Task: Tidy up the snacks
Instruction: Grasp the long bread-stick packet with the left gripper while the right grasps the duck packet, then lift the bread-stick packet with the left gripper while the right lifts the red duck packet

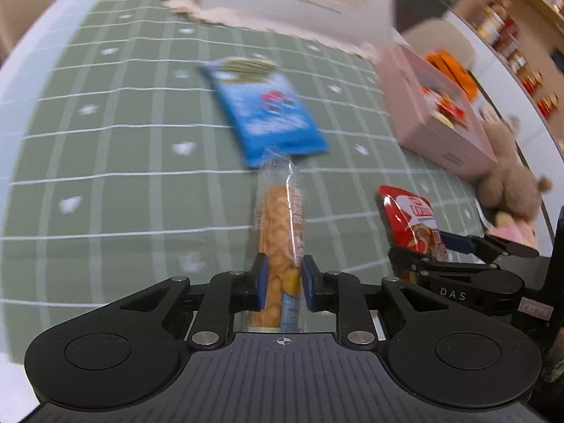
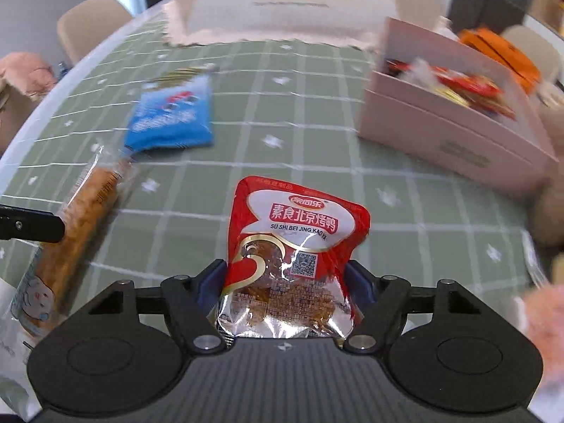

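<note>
My left gripper [image 1: 283, 264] is shut on the lower end of a long clear packet of orange crackers [image 1: 278, 218], which points away over the green checked tablecloth [image 1: 105, 141]. A red snack pouch [image 2: 296, 232] with white lettering stands between the blue pads of my right gripper [image 2: 287, 271], and the pads press on its sides. The left wrist view shows that red pouch [image 1: 410, 218] in the right gripper [image 1: 430, 250] at the right. The cracker packet [image 2: 84, 211] appears at the left of the right wrist view. A blue snack packet [image 1: 268, 112] [image 2: 172, 116] lies flat further back.
An open pink box [image 2: 451, 134] [image 1: 440, 130] with several snacks inside stands at the right. A large pale lid or box [image 2: 282, 10] lies at the table's far side. A brown plush toy [image 1: 507, 183] sits beside the box. Chairs [image 2: 91, 21] stand beyond the table's edge.
</note>
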A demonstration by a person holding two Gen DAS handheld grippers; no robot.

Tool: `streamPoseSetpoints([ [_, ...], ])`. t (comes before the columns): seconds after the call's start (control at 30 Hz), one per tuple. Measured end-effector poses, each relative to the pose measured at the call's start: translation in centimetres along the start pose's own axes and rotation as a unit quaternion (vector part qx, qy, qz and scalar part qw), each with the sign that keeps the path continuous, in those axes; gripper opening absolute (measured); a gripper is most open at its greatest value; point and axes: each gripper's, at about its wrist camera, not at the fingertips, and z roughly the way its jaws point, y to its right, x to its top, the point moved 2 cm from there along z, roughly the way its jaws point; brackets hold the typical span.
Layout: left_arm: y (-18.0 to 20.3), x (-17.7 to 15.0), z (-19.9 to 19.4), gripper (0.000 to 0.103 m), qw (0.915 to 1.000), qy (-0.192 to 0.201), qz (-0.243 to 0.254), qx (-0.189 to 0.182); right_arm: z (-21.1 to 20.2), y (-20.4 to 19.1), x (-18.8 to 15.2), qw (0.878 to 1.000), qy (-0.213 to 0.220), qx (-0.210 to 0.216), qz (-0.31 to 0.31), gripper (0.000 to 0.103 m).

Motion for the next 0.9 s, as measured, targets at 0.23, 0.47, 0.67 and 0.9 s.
streamPoseSetpoints([
  [0.23,5.5,-0.1,2.3,0.033,0.9955,-0.014,0.084,0.041,0.1,3.8,-1.6,0.999,0.0,-0.021,0.04,0.1],
  [0.47,5.3,-0.9,3.4,0.038,0.995,-0.038,0.069,0.061,0.6,4.2,-1.4,0.998,0.027,-0.028,0.044,0.103],
  [0.67,5.8,-1.1,3.7,0.038,0.9939,-0.04,0.083,0.061,0.8,4.1,-1.6,0.997,0.056,-0.026,0.036,0.103],
  [0.9,5.1,-1.3,3.4,0.038,0.9976,-0.02,0.05,0.043,0.5,3.7,-2.1,0.997,0.052,-0.029,0.041,0.103],
])
